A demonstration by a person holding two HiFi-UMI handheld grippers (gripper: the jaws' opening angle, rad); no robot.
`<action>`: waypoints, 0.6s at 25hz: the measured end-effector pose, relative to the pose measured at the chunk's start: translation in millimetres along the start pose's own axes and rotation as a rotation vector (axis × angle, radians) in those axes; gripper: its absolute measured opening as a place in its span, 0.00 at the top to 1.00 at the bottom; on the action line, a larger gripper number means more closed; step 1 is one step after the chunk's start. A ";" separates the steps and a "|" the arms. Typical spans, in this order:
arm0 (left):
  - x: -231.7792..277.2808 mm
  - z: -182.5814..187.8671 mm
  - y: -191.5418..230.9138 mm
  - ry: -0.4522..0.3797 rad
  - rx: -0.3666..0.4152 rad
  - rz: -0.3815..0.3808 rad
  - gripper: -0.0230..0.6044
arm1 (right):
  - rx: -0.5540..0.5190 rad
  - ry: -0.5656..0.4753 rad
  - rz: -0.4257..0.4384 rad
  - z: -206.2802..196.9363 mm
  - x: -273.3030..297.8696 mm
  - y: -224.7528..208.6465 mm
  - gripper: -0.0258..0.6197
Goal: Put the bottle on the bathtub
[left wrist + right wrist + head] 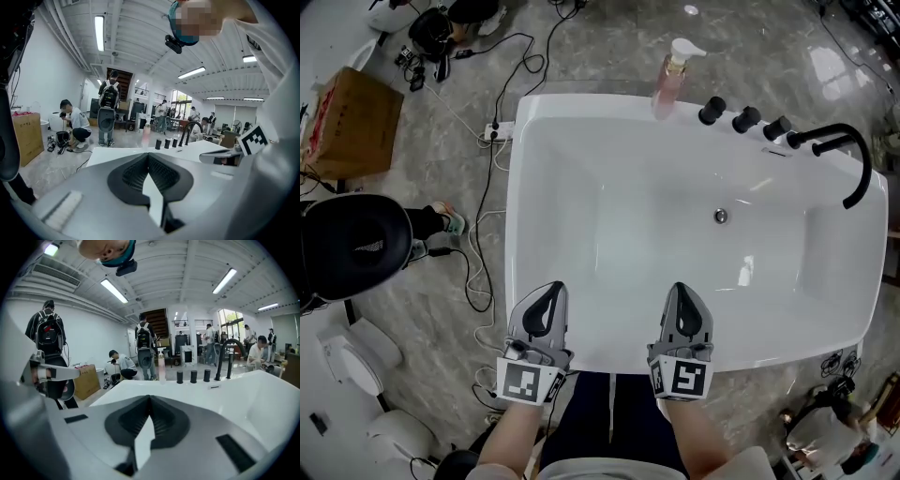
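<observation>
A pink pump bottle (671, 81) stands upright on the far rim of the white bathtub (581, 122). It shows small and faint in the left gripper view (145, 137) and in the right gripper view (162, 366). My left gripper (554, 287) and right gripper (679, 289) hang side by side over the tub's near rim, pointing at the far side. Both are shut with nothing between the jaws, whose tips meet in the left gripper's (148, 157) and the right gripper's (149, 399) own views. The bottle is a full tub width away from both.
Three black knobs (744, 119) and a black curved faucet (847, 152) sit on the far right rim, right of the bottle. A drain (721, 216) lies in the basin. Cables and a power strip (500, 130), a cardboard box (352, 120) and a black chair (347, 246) are left of the tub. People (74, 125) are behind.
</observation>
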State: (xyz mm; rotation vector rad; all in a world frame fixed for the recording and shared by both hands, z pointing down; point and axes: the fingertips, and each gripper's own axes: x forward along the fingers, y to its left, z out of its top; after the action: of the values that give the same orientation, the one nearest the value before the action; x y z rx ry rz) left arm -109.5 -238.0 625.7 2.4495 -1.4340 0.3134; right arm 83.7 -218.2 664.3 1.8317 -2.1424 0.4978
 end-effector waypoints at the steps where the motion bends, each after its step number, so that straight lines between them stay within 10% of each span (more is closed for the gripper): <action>1: -1.3 0.3 -0.9 0.000 -0.002 0.001 0.95 | 0.001 0.007 0.014 -1.8 -1.3 3.3 0.95; 15: -58.2 60.7 -12.3 -0.027 -0.010 0.052 0.95 | 0.014 -0.052 0.069 80.0 -50.8 8.5 0.95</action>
State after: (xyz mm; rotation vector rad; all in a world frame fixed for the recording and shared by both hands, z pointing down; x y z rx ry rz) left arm -124.2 -206.1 548.3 2.4203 -1.5089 0.2838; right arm 84.4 -206.3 569.8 1.8020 -2.2490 0.4870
